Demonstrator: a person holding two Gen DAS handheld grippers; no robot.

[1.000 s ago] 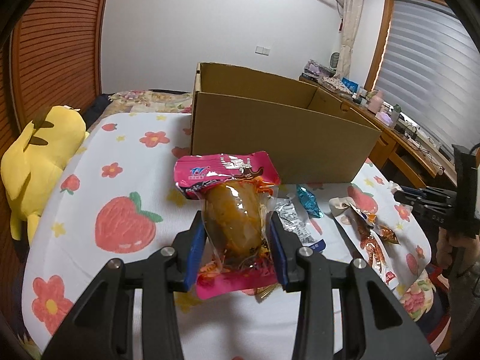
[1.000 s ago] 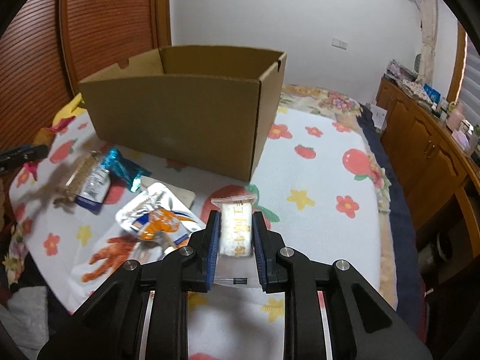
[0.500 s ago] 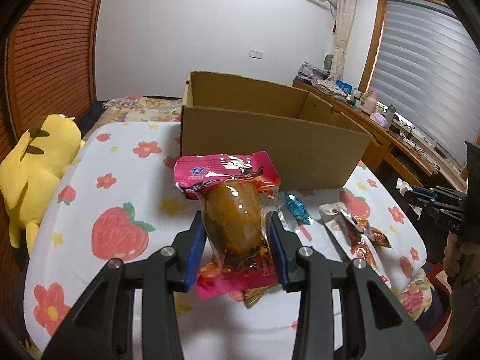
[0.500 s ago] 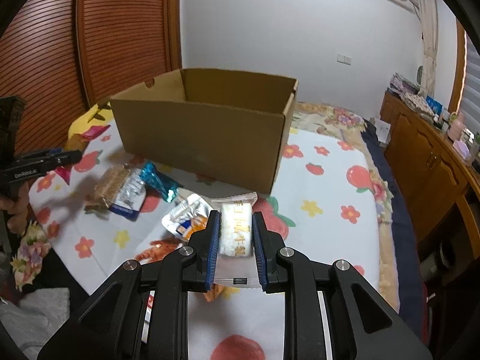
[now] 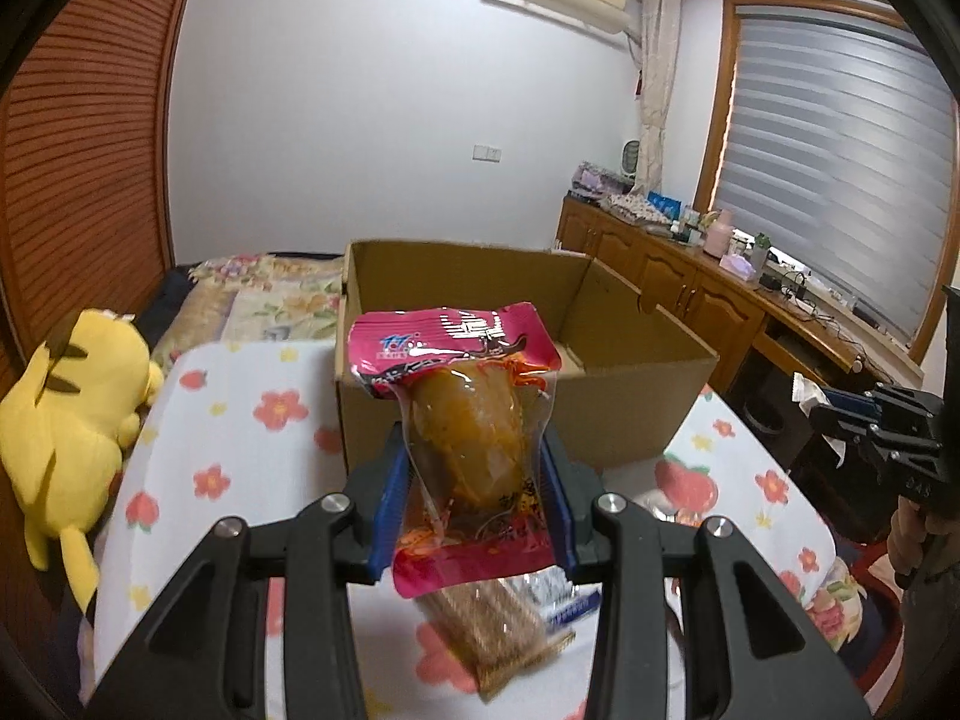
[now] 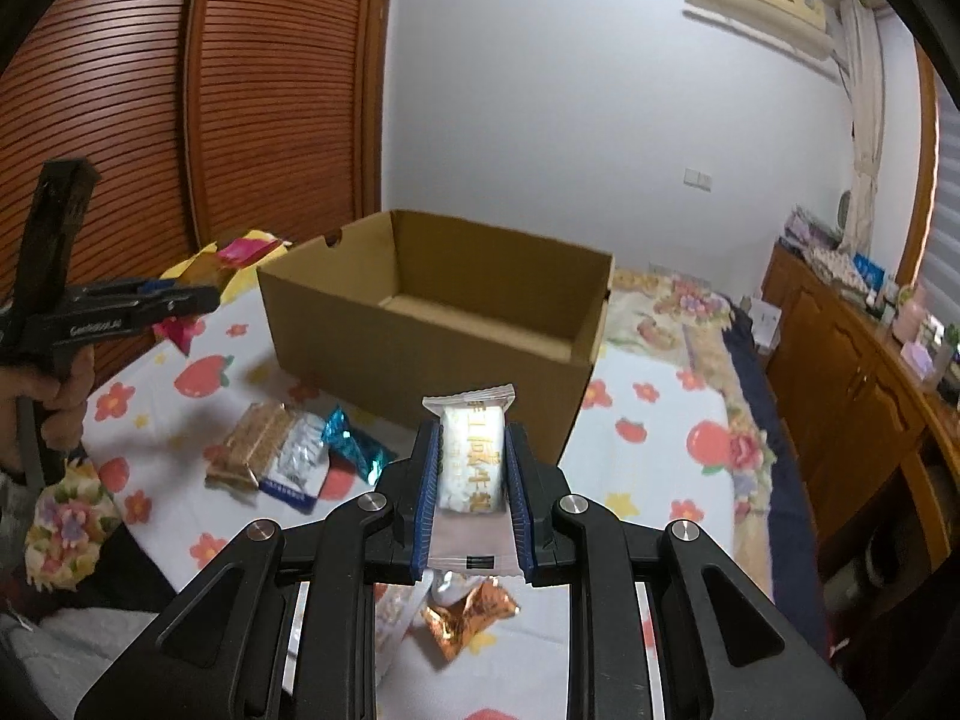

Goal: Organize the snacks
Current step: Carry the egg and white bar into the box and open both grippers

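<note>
Blue pads of the left gripper [image 5: 474, 480] press both sides of a pink snack pouch [image 5: 465, 420], whose clear window shows one brown-orange lump; its pink top, printed in white and blue, rises in front of the cardboard box [image 5: 636, 414], and its lower seam hangs below the fingers. Beneath that pouch, nearer than the box, two more packets lie blurred on the bedspread [image 5: 240, 432]: a tan wafer pack [image 5: 486, 630] and a silver-and-blue packet [image 5: 564, 597] touching it.

In the right wrist view, the right gripper [image 6: 471, 480] is clamped narrowly on one small white packet [image 6: 471, 456] with gold characters, a clear crimped edge at its top and a plain flap below the pads. It is held up in front of the near corner of the box. Under the gripper lie an orange foil wrapper [image 6: 471, 615] and a pale packet partly hidden by the fingers. Left of the box's near wall, three packets lie side by side: the wafer pack, the silver-and-blue one and a teal foil candy [image 6: 354, 444].

The single box stands open on the strawberry-and-flower bedspread, with a flat bottom showing inside. Left of the box, seen from the left wrist, one yellow plush toy [image 5: 72, 420] lies at the bed's edge. Beyond the box a wooden sideboard [image 5: 690, 294] runs under the blinds.
</note>
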